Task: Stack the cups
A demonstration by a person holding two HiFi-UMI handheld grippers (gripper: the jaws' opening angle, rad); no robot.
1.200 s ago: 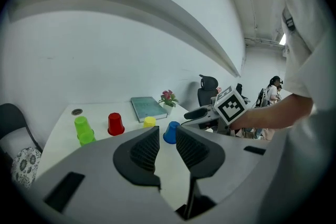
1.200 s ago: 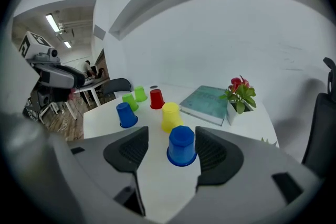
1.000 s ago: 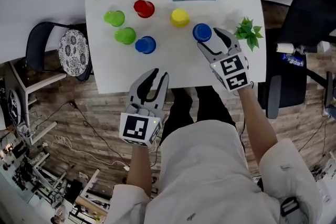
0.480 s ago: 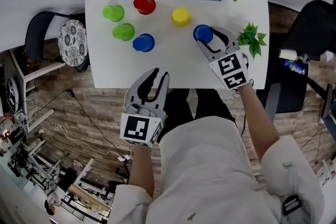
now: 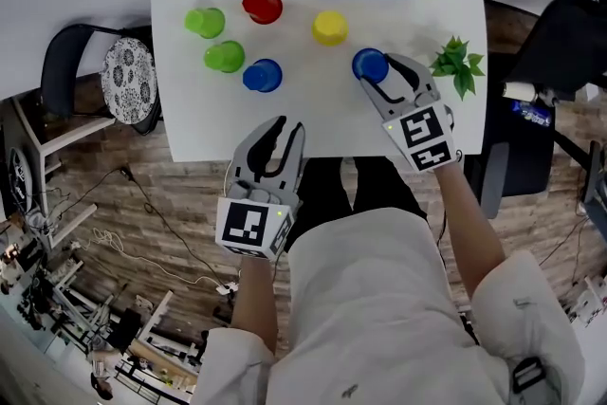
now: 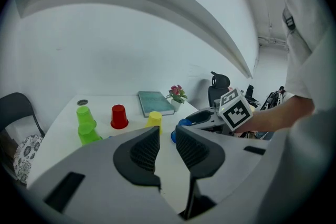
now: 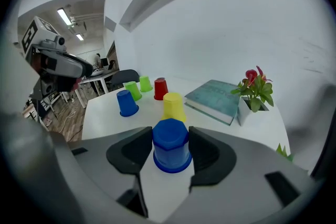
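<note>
Blue cup (image 7: 170, 157): it stands rim down on the white table (image 7: 105, 115), directly between the pads of my right gripper (image 5: 379, 76), and both pads touch its sides.
Right gripper: its jaws have just been closing from a wider stance onto this cup. They now stand fairly wide, clamped on it.
Meaning for the task: I judge the grasp made. The cup rests on the table, so lifting and carrying come next.
Left gripper (image 6: 167, 145): it is off to the left of my working tool, at the table's near edge. Its jaws are narrow, with a slim gap and nothing between them.
Yellow cup (image 7: 174, 106): it is just beyond my right tips, straight ahead, and looks the handiest base to stack on.
Second blue cup (image 7: 126, 103): it is ahead and left of the jaws, a little farther off.
Red cup (image 7: 160, 89): it is farther ahead, behind the yellow one.
Green cups (image 7: 132, 90): the two stand near each other, far ahead and left.
Book (image 7: 215, 99): it is far ahead on the right.
Flower pot (image 7: 254, 97): it is beside the book, to the right, and I should steer clear of it when lifting.
</note>
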